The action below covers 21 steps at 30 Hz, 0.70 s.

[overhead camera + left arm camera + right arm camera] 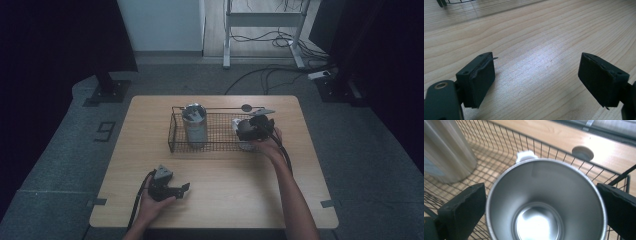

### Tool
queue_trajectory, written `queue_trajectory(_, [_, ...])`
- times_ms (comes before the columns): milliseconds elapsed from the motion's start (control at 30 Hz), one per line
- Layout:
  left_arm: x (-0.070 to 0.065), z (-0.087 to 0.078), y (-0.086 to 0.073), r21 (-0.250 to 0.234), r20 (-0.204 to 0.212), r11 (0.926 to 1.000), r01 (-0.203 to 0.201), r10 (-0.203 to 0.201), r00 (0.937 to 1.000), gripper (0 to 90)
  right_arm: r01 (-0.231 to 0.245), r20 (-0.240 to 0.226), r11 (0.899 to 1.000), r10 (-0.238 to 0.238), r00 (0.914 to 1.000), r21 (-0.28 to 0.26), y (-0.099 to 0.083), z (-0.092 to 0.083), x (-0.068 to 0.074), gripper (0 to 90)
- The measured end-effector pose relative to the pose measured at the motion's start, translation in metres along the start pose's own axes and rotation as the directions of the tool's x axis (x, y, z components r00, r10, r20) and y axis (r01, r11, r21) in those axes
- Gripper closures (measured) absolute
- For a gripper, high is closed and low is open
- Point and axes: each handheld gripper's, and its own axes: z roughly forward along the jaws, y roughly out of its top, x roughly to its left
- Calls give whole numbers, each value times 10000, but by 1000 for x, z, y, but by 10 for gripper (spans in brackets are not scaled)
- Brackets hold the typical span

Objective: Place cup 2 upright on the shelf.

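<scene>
Closest in the right gripper view, two black pads of the right gripper [541, 210], spread wide to either side of a steel cup [544, 202]. Open stance, each pad just beside the cup's rim, no squeeze visible. Cup upright between the jaws, mouth facing up toward the camera, shiny bottom showing, standing inside the wire basket [499, 142]. Beyond the cup's far rim, away from the claw, a small white piece [525, 155] against the cup; whether a handle or something else, cannot tell. Off to the claw's left in the same basket, a tall metal canister [446, 152], well apart from the cup. Past the basket wall, ahead and slightly right of the claw, a round grey disc [582, 153] lying on the wooden table [554, 132]. From the high view, right gripper [252, 131] at the basket's right end, hand behind it, canister [194, 125] at the other end of the basket [172, 135]. Left gripper [182, 190] low over the table near the front edge, well apart from the basket. Seen along the left gripper [536, 82], jaws wide apart, empty, bare wood grain between and ahead of them.
</scene>
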Motion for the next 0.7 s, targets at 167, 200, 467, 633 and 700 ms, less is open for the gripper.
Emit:
queue_trajectory(167, [0,0,0,9,5,10000,-35,35,10000,145,-173,-56,9990,170,9998,-422,3,-7,0,2])
queue_trajectory(200, [0,0,0,16,2,10000,-62,62,10000,145,-254,-79,9979,250,9997,-589,4,-10,-1,2])
queue_trajectory(467, [0,0,0,26,-5,10000,-26,26,10000,145,-314,-155,9880,294,9994,-1512,8,-26,-2,2])
queue_trajectory(633, [0,0,0,32,-10,10000,-48,48,10000,145,-384,-483,9790,293,9984,-2001,8,-40,2,39])
queue_trajectory(700, [-1,0,0,3,-14,10000,-12,12,10000,145,-249,-554,9781,137,9984,-2069,4,-45,5,54])
